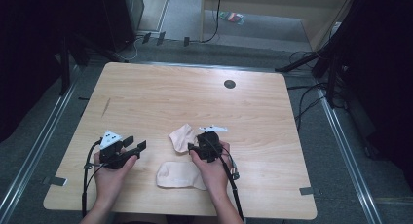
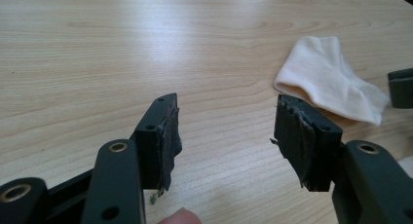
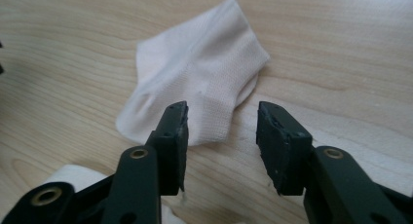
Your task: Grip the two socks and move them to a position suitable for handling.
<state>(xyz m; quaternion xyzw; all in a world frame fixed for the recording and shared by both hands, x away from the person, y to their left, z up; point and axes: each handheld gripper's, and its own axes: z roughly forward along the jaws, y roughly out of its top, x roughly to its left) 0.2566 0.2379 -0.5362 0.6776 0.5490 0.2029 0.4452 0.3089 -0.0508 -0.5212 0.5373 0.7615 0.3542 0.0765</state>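
Two pale cream socks lie on the wooden table [image 1: 146, 92]. One crumpled sock [image 1: 181, 136] rests near the middle; a flatter second sock [image 1: 176, 175] lies closer to the front edge. My right gripper [image 1: 194, 145] is just right of the crumpled sock, jaws open. In the right gripper view the crumpled sock [image 3: 195, 73] lies straight ahead, its near edge reaching between the open right gripper [image 3: 222, 112] jaws, which do not press on it. My left gripper [image 1: 135, 143] is open over bare wood; in its own view the left gripper [image 2: 228, 104] holds nothing and the sock [image 2: 331, 83] lies ahead to the right.
A round dark grommet [image 1: 229, 84] sits near the table's far edge. Cables and stand legs [image 1: 311, 58] surround the table on the floor. The flat sock's edge [image 3: 78, 177] shows beside the right gripper's jaw.
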